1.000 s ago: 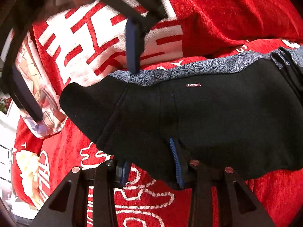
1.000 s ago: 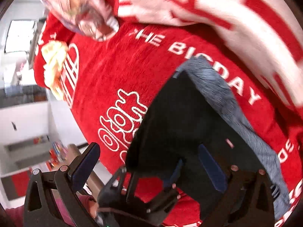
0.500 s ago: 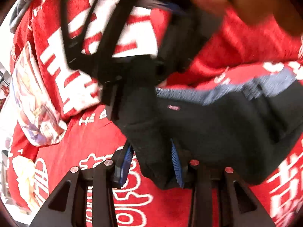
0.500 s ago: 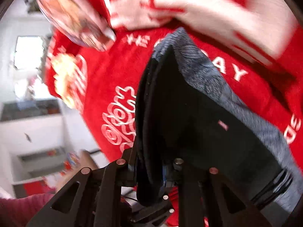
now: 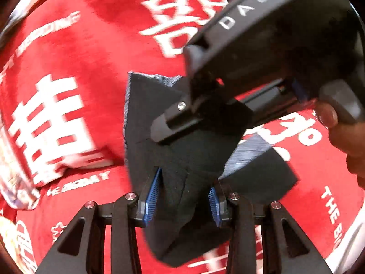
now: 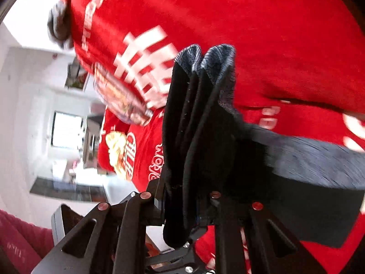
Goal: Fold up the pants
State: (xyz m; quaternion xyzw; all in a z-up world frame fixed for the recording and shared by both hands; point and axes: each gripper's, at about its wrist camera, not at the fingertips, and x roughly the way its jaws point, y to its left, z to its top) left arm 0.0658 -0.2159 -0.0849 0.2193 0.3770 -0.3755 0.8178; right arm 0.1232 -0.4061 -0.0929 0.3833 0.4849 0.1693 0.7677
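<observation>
The black pants (image 5: 182,159) are clamped between the fingers of the left gripper (image 5: 182,198) and the right gripper (image 6: 182,202), above the red blanket (image 5: 91,68).

A home bedroom: a bed under a red printed blanket (image 5: 95,73), white walls, a window (image 6: 66,129).

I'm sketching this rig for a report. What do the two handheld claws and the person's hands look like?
Both claws are black angular linkages with silver or reddish pivot bolts. The left claw has ribbed blue pads. The right claw, seen from the left camera, has a rounded black body with white lettering and a bare thumb on it.
</observation>
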